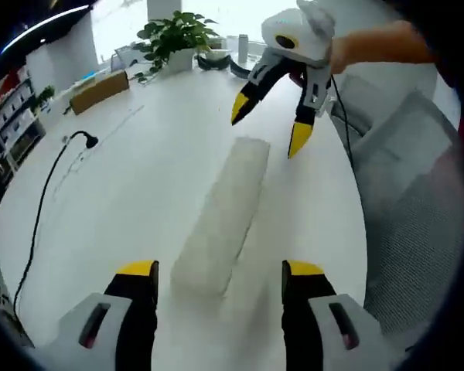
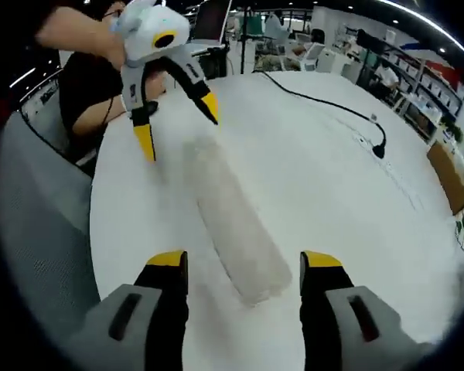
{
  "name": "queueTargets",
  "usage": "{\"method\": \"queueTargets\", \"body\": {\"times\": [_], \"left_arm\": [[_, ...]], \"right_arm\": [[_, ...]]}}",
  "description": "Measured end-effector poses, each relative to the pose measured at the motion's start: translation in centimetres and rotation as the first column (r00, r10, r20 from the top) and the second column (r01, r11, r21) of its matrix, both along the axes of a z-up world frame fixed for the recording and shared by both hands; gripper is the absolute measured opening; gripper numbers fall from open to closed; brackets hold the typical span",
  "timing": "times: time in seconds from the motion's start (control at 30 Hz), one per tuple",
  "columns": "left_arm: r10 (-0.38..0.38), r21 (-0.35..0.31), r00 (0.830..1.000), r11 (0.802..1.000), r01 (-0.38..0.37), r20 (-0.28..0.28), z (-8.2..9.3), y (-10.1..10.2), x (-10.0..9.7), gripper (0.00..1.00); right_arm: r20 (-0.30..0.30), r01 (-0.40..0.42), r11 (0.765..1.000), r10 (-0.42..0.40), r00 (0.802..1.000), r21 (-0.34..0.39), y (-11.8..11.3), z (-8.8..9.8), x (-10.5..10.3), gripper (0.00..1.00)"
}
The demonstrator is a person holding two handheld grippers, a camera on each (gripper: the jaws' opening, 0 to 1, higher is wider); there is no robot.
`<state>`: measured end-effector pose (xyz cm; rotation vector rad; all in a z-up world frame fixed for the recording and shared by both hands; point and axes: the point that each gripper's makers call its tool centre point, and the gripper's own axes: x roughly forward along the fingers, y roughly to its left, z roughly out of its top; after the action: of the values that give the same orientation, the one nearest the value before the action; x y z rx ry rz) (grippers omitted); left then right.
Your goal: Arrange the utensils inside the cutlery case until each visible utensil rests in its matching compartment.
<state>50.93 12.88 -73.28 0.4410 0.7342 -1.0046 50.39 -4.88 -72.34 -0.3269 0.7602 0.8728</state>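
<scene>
Cutlery case (image 1: 220,220), translucent and blurred, lies flat on the white table (image 1: 131,193), its long axis running between the two grippers. Left gripper (image 1: 220,270) and right gripper (image 2: 243,263) hover off opposite short ends, jaws spread apart, holding nothing.

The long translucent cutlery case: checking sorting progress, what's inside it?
The long translucent cutlery case lies closed on the white table; its frosted, blurred walls hide any utensils inside.
</scene>
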Motion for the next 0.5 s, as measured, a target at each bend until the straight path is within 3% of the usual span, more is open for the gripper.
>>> {"method": "queueTargets", "body": {"times": [0.07, 0.1, 0.17, 0.2, 0.27, 0.3, 0.33, 0.37, 0.4, 0.5], "left_arm": [[0.092, -0.146, 0.995, 0.985, -0.097, -0.04, 2.4, 0.1, -1.5, 0.69], [0.147, -0.187, 0.987, 0.97, -0.157, -0.062, 3.2, 0.6, -1.9, 0.69], [0.217, -0.198, 0.968, 0.951, -0.239, -0.129, 4.4, 2.0, -4.0, 0.66], [0.241, -0.194, 0.965, 0.946, -0.258, -0.107, 4.9, 2.6, -4.3, 0.65], [0.246, -0.239, 0.969, 0.942, -0.236, 0.011, 6.8, 3.2, -4.9, 0.76], [0.279, -0.278, 0.96, 0.923, -0.268, 0.0, 7.5, 3.5, -5.1, 0.82], [0.31, -0.314, 0.95, 0.898, -0.307, -0.043, 8.5, 3.9, -5.8, 0.86], [0.326, -0.34, 0.945, 0.886, -0.316, -0.03, 9.7, 4.4, -6.3, 0.86], [0.36, -0.402, 0.933, 0.858, -0.32, 0.025, 12.0, 5.1, -6.7, 0.86], [0.421, -0.476, 0.906, 0.806, -0.351, 0.045, 15.6, 6.9, -8.4, 0.86]], "right_arm": [[0.063, 0.087, 0.986, -0.097, 0.993, 0.145, -0.2, 4.3, -0.3, 0.6], [0.082, 0.116, 0.975, -0.134, 0.988, 0.188, -0.5, 5.9, -0.7, 0.6], [0.115, 0.152, 0.965, -0.179, 0.977, 0.213, -1.6, 8.7, -2.0, 0.62], [0.136, 0.168, 0.957, -0.204, 0.97, 0.238, -2.0, 10.0, -2.8, 0.63], [0.12, 0.17, 0.953, -0.204, 0.971, 0.25, -2.2, 11.5, -4.9, 0.66], [0.128, 0.17, 0.954, -0.206, 0.97, 0.247, -2.3, 11.8, -5.2, 0.68], [0.197, 0.176, 0.949, -0.231, 0.953, 0.261, -2.7, 13.6, -6.1, 0.68], [0.203, 0.185, 0.944, -0.244, 0.948, 0.274, -2.8, 14.0, -6.3, 0.68], [0.214, 0.197, 0.931, -0.27, 0.939, 0.309, -2.7, 15.1, -7.3, 0.67], [0.263, 0.208, 0.922, -0.3, 0.917, 0.328, -3.0, 16.7, -9.5, 0.65]]}}
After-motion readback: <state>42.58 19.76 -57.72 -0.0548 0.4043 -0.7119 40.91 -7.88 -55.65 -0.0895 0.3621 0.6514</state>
